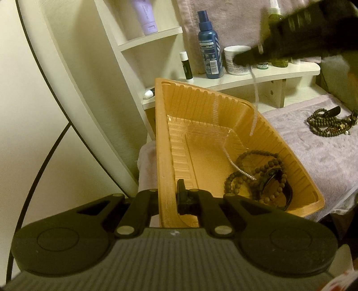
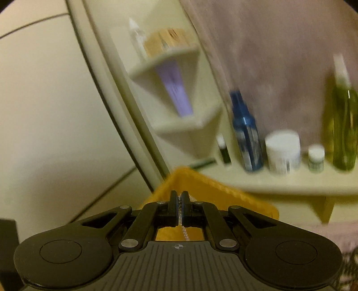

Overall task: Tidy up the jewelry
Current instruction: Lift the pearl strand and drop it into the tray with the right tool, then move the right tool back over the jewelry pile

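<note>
My left gripper (image 1: 173, 194) is shut on the near rim of an orange plastic tray (image 1: 163, 138) and holds it tilted. In the tray lie a brown bead bracelet (image 1: 257, 156) and a black watch (image 1: 277, 185). My right gripper (image 1: 243, 59) appears blurred at the top right, above the tray. In the right wrist view it (image 2: 180, 199) is shut on a thin silver chain (image 2: 184, 232). The chain (image 1: 254, 125) hangs down into the tray, its lower end resting on the beads. More bead necklaces (image 1: 326, 123) lie on the pink towel (image 1: 313, 156) at the right.
A white shelf (image 1: 268, 76) behind the tray holds a blue spray bottle (image 1: 209, 44), a white jar (image 1: 237, 59), a lip balm stick (image 1: 186, 65) and a green bottle (image 2: 344, 127). A purple tube (image 1: 145, 15) stands on an upper corner shelf. A wall is at the left.
</note>
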### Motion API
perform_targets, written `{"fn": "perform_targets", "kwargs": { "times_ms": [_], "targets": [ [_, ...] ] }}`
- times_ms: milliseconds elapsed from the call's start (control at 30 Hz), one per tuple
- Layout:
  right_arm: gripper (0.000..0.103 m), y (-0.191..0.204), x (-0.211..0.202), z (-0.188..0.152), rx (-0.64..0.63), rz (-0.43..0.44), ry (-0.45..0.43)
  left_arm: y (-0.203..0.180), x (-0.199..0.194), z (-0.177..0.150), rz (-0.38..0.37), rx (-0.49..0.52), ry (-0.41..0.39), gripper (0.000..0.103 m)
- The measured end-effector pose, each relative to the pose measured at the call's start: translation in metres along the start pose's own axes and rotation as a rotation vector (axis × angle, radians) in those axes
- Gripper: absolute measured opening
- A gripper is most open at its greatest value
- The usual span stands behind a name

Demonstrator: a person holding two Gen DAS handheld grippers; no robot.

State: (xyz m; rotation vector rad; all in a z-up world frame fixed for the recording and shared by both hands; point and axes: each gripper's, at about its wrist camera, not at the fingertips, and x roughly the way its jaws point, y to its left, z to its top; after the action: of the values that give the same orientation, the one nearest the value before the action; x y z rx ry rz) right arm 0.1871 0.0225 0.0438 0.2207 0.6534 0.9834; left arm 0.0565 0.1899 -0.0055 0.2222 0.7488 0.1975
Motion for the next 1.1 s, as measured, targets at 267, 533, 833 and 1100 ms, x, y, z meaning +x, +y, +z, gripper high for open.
{"fn": "perform_targets", "kwargs": {
  "times_ms": [267,533,833,1100],
  "targets": [
    [0.003,-0.018,0.014,-0.02,0.053,0.022,0.095,0.0,0.0,0.0,0.001,-0.002,0.001,0.004],
    [0.051,-0.03,-0.002,-0.018,0.082,-0.035,0.055,-0.001,0.0,-0.001,0.003,-0.001,0.002,0.004],
    [0.051,-0.057,-0.073,-0.034,0.126,-0.2,-0.059,-0.003,-0.001,-0.001,0.009,0.002,0.001,0.004],
    [0.051,-0.081,-0.133,-0.065,0.095,-0.42,-0.103,-0.004,-0.002,-0.002,0.013,0.001,0.003,0.004]
  ]
}}
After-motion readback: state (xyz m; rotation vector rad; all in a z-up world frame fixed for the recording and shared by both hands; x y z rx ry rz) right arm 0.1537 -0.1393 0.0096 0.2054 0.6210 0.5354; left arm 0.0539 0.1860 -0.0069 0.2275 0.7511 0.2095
